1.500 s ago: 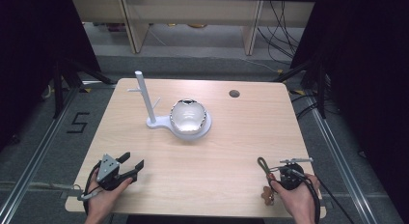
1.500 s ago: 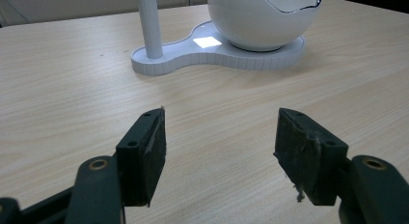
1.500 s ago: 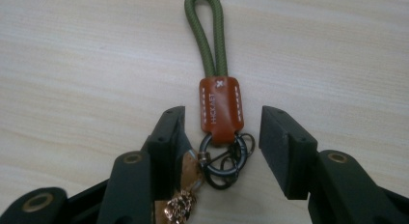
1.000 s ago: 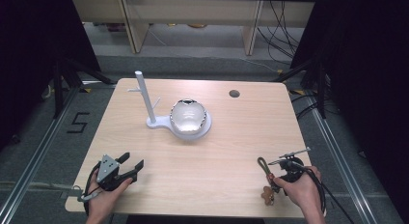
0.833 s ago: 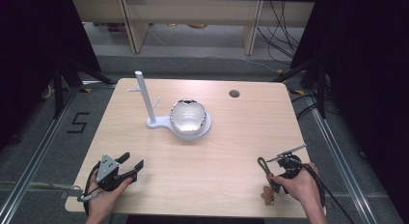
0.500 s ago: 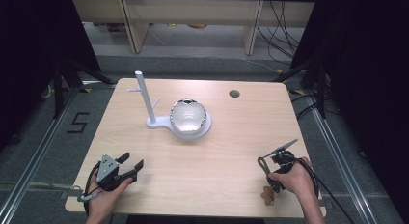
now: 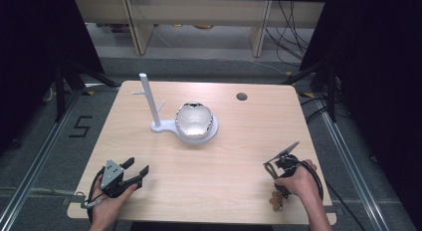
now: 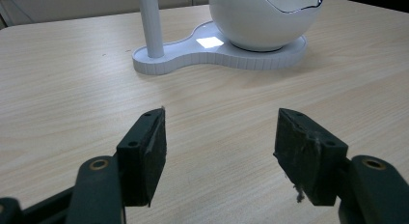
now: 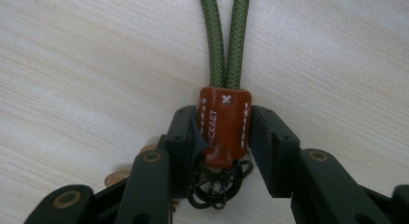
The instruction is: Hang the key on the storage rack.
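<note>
Two grippers sit near the table's (image 7: 164,191) near edge, and the coming move appears to turn on how the keychain lies from the stand. The right gripper (image 9: 224,132) is clamped on the keychain's brown leather tab (image 9: 224,125), one jaw pressed to each side of it. From the tab the green cord loop (image 9: 224,35) runs straight ahead in line with the jaws, its two strands side by side over the wood, and dark metal rings (image 9: 217,183) hang behind the tab between the jaws. In the high view this gripper (image 7: 278,169) is close to the table's near right corner, with the cord reaching away from the hand toward the middle of the table.

The white stand (image 7: 152,104), an upright post with short side pegs, rises from a base (image 7: 164,126) left of the table's centre, well apart from the keychain and up-left of it. A white bowl (image 7: 195,120) rests on the same base just right of the post; whether it holds anything I cannot tell.

The left gripper (image 8: 219,137), jaws spread apart and empty, rests near the near left corner and faces the stand. Of the two it looks nearer the post, but the right one carries the load.
</note>
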### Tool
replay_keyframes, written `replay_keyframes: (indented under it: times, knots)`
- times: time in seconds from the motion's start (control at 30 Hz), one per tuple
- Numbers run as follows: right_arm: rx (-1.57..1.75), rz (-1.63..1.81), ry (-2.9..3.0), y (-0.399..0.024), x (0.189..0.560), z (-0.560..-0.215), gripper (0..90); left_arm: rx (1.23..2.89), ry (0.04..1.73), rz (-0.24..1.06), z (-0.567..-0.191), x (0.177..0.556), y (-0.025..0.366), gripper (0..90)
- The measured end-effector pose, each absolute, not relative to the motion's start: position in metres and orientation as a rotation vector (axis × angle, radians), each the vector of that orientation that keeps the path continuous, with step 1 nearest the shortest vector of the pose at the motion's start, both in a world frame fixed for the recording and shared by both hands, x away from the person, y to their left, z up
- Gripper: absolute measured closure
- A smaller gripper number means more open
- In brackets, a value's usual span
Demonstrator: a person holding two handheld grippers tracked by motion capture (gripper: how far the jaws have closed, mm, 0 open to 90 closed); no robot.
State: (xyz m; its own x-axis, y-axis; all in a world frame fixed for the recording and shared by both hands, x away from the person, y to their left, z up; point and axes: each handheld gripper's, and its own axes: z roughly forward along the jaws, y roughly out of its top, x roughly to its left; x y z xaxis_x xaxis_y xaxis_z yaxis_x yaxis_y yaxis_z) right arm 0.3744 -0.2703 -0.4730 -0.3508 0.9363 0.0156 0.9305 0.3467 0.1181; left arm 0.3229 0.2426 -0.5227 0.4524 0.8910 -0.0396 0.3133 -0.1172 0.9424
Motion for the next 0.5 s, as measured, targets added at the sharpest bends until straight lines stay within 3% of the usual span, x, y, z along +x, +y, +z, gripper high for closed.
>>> replay_keyframes:
  times: [0.5]
  knots:
    - [1.729, 0.231, 2.52, -0.2722, 0.3694, -0.4649, 67.7, 1.673, 1.055, 0.699, -0.5226, 0.3222, 0.2412, 35.1]
